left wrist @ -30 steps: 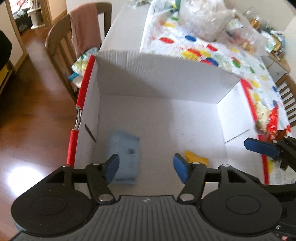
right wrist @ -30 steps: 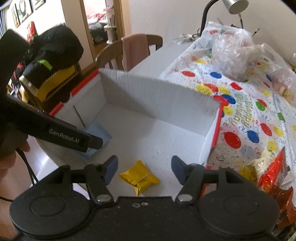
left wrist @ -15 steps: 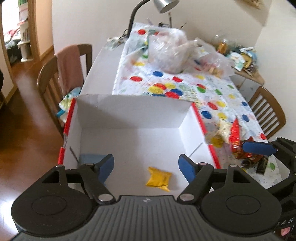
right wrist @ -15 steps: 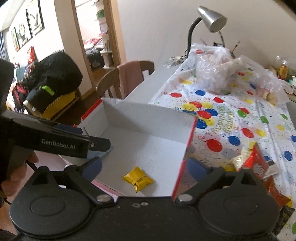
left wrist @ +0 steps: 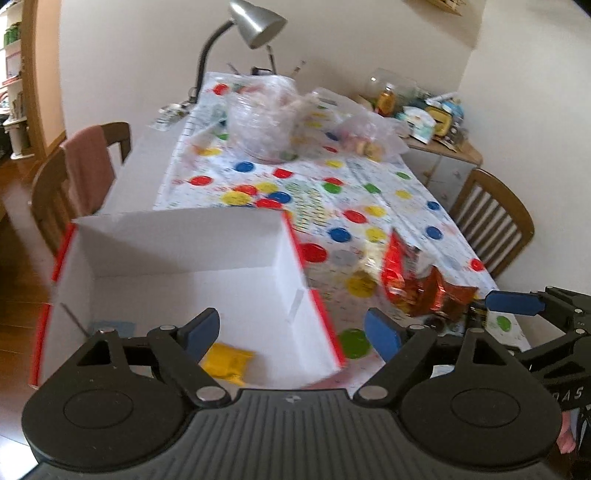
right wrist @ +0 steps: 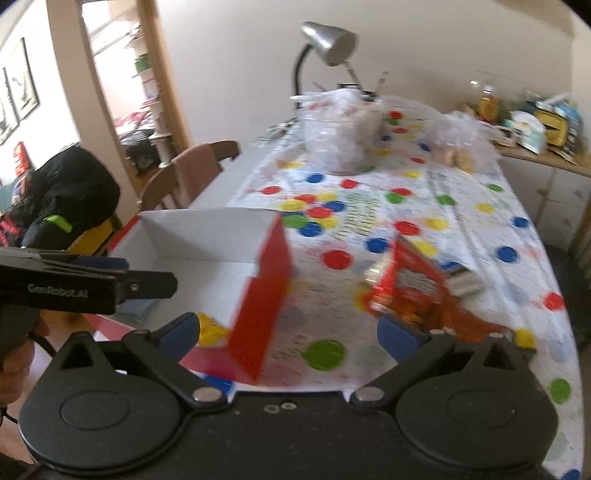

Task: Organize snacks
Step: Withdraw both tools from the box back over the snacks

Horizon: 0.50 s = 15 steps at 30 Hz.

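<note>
A white cardboard box with red outer sides (left wrist: 192, 243) (right wrist: 207, 240) stands at the near left of the table. Inside it lie a yellow snack packet (left wrist: 229, 360) (right wrist: 208, 330) and a pale blue packet (left wrist: 110, 326). My left gripper (left wrist: 291, 330) hovers open above the box's right wall, nothing between its fingers. Red and orange snack bags (left wrist: 417, 284) (right wrist: 417, 291) lie in a pile on the tablecloth right of the box. My right gripper (right wrist: 290, 332) is open and empty, near the box's red corner, left of that pile.
A dotted party tablecloth (left wrist: 332, 206) covers the table. Clear plastic bags (left wrist: 266, 118) and a desk lamp (left wrist: 255, 26) stand at the far end. Wooden chairs (left wrist: 491, 225) (left wrist: 74, 177) flank the table. A cluttered side cabinet (right wrist: 543, 144) sits at far right.
Both grippers have pulled back and up out of the box and swung right toward the snack pile. Their jaws have opened wider. The yellow and blue packets stay in the box.
</note>
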### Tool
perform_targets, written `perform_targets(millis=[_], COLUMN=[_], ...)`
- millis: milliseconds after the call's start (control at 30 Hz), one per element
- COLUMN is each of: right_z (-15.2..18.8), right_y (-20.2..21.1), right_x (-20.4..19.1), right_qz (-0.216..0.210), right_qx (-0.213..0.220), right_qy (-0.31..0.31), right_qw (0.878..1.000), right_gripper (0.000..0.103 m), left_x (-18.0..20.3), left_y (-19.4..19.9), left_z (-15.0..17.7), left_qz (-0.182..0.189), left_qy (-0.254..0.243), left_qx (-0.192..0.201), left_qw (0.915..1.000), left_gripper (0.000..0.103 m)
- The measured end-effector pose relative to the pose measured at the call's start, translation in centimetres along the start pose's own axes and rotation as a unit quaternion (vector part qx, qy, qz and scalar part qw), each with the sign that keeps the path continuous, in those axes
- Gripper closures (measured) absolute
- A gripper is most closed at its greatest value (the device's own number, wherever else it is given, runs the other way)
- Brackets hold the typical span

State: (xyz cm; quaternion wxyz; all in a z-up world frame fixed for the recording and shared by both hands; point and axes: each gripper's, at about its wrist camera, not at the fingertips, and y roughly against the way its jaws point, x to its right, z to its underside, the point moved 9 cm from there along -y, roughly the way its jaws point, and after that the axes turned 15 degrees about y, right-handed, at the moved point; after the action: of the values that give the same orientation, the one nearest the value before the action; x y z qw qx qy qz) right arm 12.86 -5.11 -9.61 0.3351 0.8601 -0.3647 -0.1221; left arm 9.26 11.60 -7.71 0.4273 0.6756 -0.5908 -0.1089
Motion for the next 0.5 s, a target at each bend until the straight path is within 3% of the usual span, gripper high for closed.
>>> perform_targets(millis=[500], right_z=[8.2], right_y=[2.2], right_x=[13.0], right_qz=[0.057], right_qx=[-0.043], right_qy=[-0.053], right_qw=[0.996], right_gripper=[0.000], left_x=[11.5], left_y=[-6.8], left_z=[6.6], left_qz=[0.017], left_qy=[-0.069], left_qx=[-0.071], left_qw=[0.9949], left_gripper=[0.017])
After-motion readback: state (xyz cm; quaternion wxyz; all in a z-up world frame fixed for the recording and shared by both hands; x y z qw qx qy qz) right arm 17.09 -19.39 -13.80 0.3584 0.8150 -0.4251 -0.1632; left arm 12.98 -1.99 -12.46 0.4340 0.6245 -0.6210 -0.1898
